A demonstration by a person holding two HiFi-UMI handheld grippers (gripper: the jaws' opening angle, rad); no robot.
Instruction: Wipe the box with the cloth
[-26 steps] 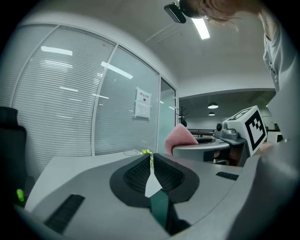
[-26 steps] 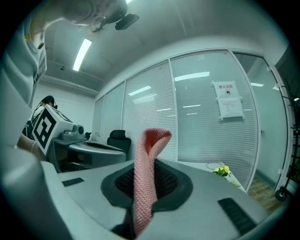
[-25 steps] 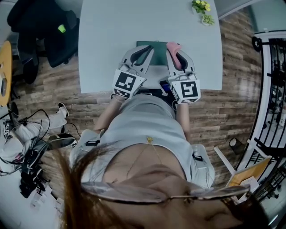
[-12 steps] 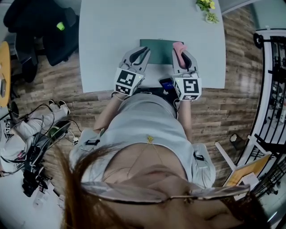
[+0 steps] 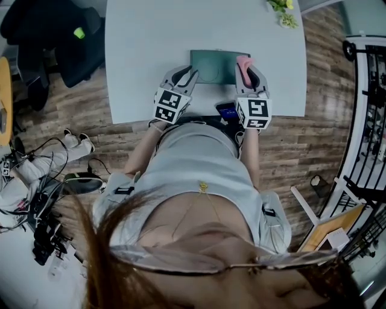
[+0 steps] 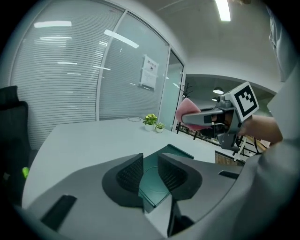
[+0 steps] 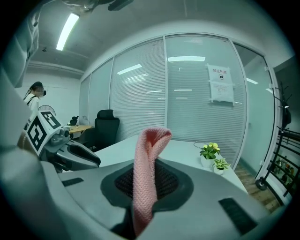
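A flat green box [image 5: 218,65] lies on the grey table [image 5: 151,48] near its front edge. My left gripper [image 5: 189,75] hovers at the box's near left corner; its jaws are opening, a narrow gap between them, and the box [image 6: 149,183] shows through the gap without the pads pressing on it. My right gripper [image 5: 246,73] is at the box's right end, shut on a pink knitted cloth [image 5: 243,66]. The cloth [image 7: 147,168] stands up folded between the right jaws. The left gripper view also catches the right gripper [image 6: 209,117] holding the cloth [image 6: 188,106].
Two small potted plants [image 5: 281,12] stand at the table's far right corner. A dark phone-like thing [image 5: 227,111] lies at the table's front edge between my hands. A black office chair [image 5: 57,36] stands left of the table, and cables [image 5: 42,199] lie on the floor.
Both grippers have come down toward the table and slightly forward to the box's near edge. More of the box shows between them, and the cloth stays in the right gripper.
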